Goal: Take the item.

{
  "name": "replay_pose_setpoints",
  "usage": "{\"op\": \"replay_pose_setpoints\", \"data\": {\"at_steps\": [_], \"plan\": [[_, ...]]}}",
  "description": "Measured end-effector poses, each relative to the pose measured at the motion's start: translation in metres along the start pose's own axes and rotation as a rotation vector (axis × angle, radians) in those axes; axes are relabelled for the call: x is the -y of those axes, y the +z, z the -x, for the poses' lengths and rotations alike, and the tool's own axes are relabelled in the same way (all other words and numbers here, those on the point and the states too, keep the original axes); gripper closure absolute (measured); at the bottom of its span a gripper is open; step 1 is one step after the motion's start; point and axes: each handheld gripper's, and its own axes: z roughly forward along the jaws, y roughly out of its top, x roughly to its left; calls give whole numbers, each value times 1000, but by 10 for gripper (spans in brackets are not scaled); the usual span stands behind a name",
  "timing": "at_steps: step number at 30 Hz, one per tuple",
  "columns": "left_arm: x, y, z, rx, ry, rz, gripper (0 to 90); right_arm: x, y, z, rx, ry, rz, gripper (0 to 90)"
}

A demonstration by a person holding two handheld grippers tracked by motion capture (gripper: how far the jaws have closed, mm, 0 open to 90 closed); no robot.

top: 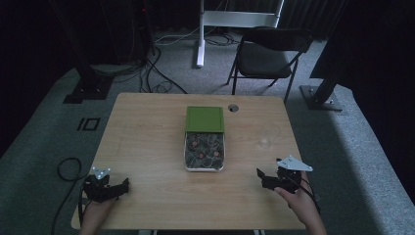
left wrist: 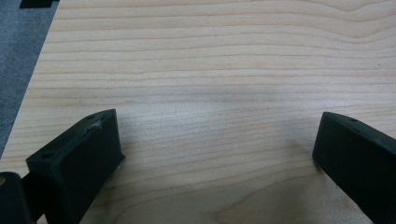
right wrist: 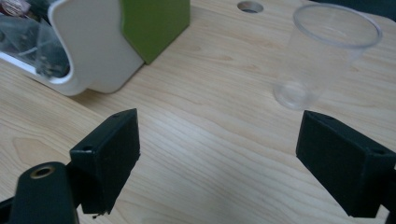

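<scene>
Black jaws of the right gripper [right wrist: 219,154] stand wide apart with nothing between them, over bare wood at the near right of the table [top: 147,147]. Just beyond them in the right gripper view stands a clear plastic cup [right wrist: 322,56], upright and empty (barely visible from the high view [top: 265,142]), a little to the right of the jaws' line. Farther left sits a white box [right wrist: 93,60] with its green lid [right wrist: 154,23] slid back; small wrapped packets [top: 204,149] lie inside, and no writing on them can be read. At the table's near left corner the left gripper [left wrist: 215,154] is likewise spread wide and empty, well apart from the box and cup.
</scene>
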Motion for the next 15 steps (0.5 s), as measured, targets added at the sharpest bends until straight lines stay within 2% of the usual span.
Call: {"op": "replay_pose_setpoints", "data": {"at_steps": [15], "plan": [[0, 0, 0, 0, -1, 1, 16, -19, 2, -12, -37, -28, 31, 142]]}}
